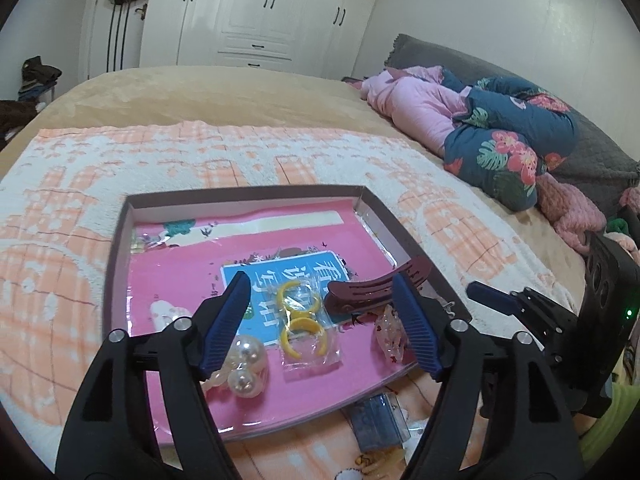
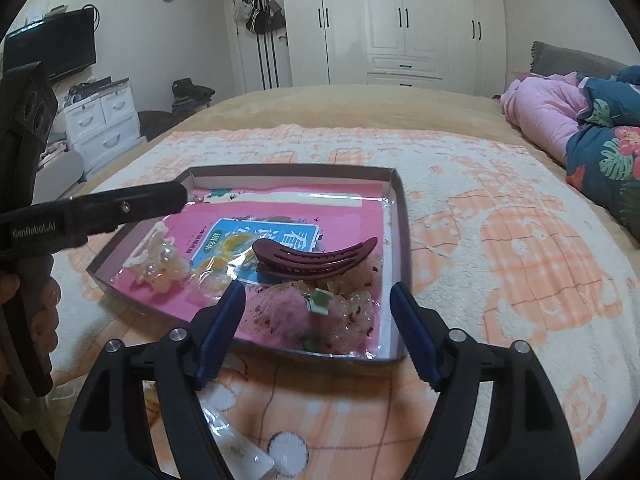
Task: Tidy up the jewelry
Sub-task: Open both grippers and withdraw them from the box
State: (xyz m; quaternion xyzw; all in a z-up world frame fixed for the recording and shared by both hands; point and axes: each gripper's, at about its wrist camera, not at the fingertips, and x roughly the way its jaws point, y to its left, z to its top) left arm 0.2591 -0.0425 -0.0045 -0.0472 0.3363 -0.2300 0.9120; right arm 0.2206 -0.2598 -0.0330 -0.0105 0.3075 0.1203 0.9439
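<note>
White wardrobes (image 2: 400, 20) stood beyond the bed (image 1: 200, 96), where a shallow box (image 2: 402, 216) held a maroon hair clip (image 2: 316, 258) near its right wall. Both the left tool (image 1: 320, 320) and right tool (image 2: 316, 332) hung wide open, gripping nothing.

Both grippers, left gripper (image 1: 322, 320) and right gripper (image 2: 318, 334), have black plastic arms, silver screws and ribbed blue fingers (image 1: 226, 322); white "GenRobot.AI" lettering marks one.
</note>
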